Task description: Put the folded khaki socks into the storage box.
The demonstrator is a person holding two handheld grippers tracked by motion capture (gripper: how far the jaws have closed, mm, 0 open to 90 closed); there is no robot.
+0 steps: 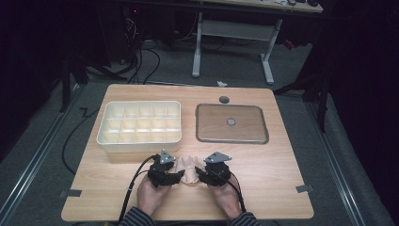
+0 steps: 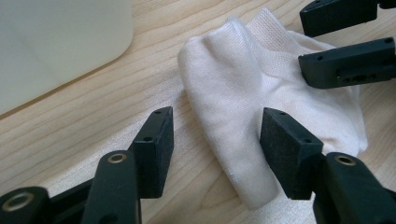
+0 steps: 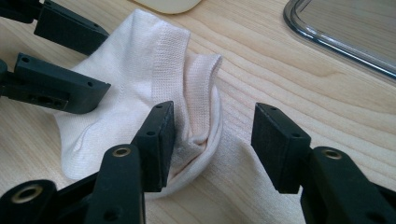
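Note:
A pale cream ankle sock (image 1: 187,168) lies crumpled on the wooden table near its front edge, between my two grippers. My left gripper (image 1: 179,177) stands open at the sock's left side. In the left gripper view its jaws (image 2: 217,149) straddle the sock's (image 2: 243,93) narrow end, the right pad (image 2: 287,156) against the cloth and the left pad clear of it. My right gripper (image 1: 199,175) is open at the sock's right side. In the right gripper view its jaws (image 3: 215,140) stand over the ribbed cuff of the sock (image 3: 140,84), which lies beside the left pad (image 3: 156,144).
A white box with several compartments (image 1: 139,141) stands behind the left gripper, and its corner (image 2: 56,42) is close by. A clear shallow tray (image 1: 231,140) with a small round thing (image 1: 231,122) in it lies at the back right, its rim (image 3: 336,42) near the right gripper.

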